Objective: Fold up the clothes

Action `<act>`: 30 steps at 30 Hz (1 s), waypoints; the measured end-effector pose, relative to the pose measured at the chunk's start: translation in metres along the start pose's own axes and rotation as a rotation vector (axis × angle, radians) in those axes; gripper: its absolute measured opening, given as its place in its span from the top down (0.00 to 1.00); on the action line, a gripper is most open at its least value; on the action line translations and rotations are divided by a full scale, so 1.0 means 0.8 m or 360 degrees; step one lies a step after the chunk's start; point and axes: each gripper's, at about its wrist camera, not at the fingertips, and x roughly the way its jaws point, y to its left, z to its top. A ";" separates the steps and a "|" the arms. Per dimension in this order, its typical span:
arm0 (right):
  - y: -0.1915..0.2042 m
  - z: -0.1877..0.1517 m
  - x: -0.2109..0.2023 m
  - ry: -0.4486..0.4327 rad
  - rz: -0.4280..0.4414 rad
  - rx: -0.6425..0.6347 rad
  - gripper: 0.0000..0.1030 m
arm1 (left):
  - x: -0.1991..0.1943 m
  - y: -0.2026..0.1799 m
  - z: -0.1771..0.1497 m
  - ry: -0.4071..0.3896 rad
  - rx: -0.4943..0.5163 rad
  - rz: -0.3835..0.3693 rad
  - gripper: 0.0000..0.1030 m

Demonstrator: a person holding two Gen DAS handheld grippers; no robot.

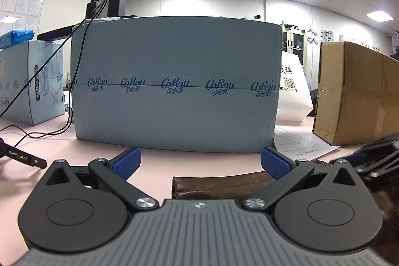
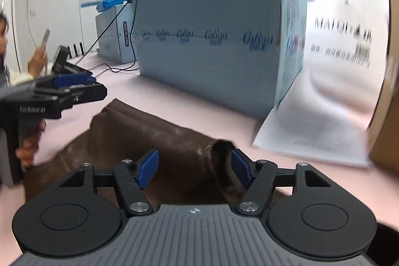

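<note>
A brown garment [image 2: 139, 136] lies on the pink table, partly folded, with an open tube end [image 2: 222, 148] at its right. In the left wrist view its folded edge [image 1: 219, 186] lies just below my left gripper [image 1: 199, 162], which is open and empty above the table. My right gripper [image 2: 194, 170] is open over the garment, its blue right fingertip [image 2: 240, 171] beside the tube end. The left gripper also shows in the right wrist view [image 2: 74, 84], held at the garment's far left. The right gripper shows blurred at the right edge of the left wrist view [image 1: 374, 148].
A large blue-grey carton [image 1: 174, 86] stands close behind the garment. A smaller blue carton [image 1: 30, 81] is at the left, a brown cardboard box [image 1: 356, 91] at the right. White papers [image 2: 311, 136] lie on the pink table [image 1: 74, 148]. Black cables [image 1: 49, 131] trail at left. A person [image 2: 5, 46] stands at far left.
</note>
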 end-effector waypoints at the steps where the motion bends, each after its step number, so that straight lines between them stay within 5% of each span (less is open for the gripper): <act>1: 0.000 0.000 0.002 -0.0025 -0.0025 0.0000 0.89 | 0.000 0.002 0.001 -0.0006 -0.0014 0.0012 0.00; 9: 0.000 0.014 -0.010 -0.0193 -0.0048 0.0069 0.92 | -0.005 0.009 0.001 -0.0017 -0.0085 0.0049 0.00; 13: 0.002 0.020 0.018 -0.0074 -0.0323 0.0158 0.92 | -0.004 0.006 0.000 -0.0006 -0.0054 0.0055 0.00; 26: -0.011 0.001 0.076 0.0148 -0.0576 0.0307 0.92 | 0.019 -0.020 -0.014 0.0157 0.0196 0.0076 0.00; 29: -0.008 -0.003 0.081 0.0168 -0.0632 0.0289 0.84 | 0.024 -0.022 -0.017 0.0197 0.0229 0.0086 0.00; 30: -0.007 -0.003 0.081 0.0169 -0.0653 0.0287 0.72 | 0.026 -0.023 -0.018 0.0211 0.0240 0.0089 0.00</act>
